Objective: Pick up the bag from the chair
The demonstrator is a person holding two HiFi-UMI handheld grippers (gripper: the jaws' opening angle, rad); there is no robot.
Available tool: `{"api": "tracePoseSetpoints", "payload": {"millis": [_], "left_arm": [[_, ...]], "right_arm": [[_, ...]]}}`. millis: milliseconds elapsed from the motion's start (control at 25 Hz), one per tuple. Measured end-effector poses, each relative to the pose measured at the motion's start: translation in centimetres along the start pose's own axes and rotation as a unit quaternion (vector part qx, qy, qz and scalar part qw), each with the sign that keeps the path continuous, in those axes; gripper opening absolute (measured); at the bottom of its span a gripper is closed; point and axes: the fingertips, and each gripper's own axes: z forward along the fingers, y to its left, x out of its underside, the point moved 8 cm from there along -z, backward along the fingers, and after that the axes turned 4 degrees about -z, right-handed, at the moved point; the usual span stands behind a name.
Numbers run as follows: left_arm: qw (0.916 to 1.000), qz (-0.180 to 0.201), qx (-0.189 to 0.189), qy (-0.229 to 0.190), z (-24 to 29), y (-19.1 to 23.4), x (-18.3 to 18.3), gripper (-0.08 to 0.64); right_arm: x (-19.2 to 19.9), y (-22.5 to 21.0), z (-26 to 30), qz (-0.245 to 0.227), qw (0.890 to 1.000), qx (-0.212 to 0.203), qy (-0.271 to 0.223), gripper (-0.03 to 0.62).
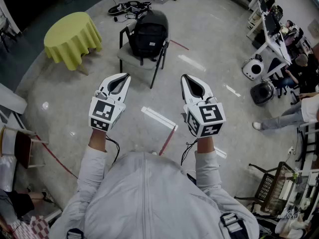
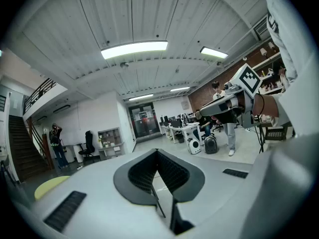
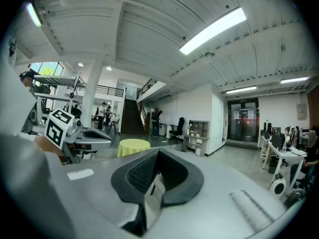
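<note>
A black backpack [image 1: 148, 34] sits upright on the seat of a grey chair [image 1: 133, 62] with black legs, straight ahead of me on the floor in the head view. My left gripper [image 1: 124, 76] and right gripper [image 1: 185, 77] are held side by side in the air, both short of the chair and pointing toward it. Neither touches the bag. Each gripper's black pads meet at the tip with nothing between them, as the left gripper view [image 2: 157, 152] and the right gripper view [image 3: 158, 151] show. The bag does not show in either gripper view.
A round table with a yellow cloth [image 1: 73, 36] stands left of the chair. Shoes [image 1: 128, 7] lie behind it. Desks with seated people [image 1: 281, 39], a white device [image 1: 253, 67] and a black case [image 1: 262, 92] are at the right. Red tape [image 1: 167, 141] marks the floor.
</note>
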Motion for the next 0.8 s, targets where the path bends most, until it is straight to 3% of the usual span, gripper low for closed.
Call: {"api": "tracePoseSetpoints", "payload": {"millis": [400,800], "left_arm": [[0.9998,-0.007,-0.017,0.011,2.4,-1.2,-0.2,0.006],[0.9989,-0.01,-0.036,0.028,5.0,-1.7,0.7,0.006]], "right_arm": [[1.0,-3.5,0.5,0.041,0.999,-0.027,-0.023,0.011],[3.1,-5.8,2.5,0.034,0.998,-0.056,-0.003,0.011]]}}
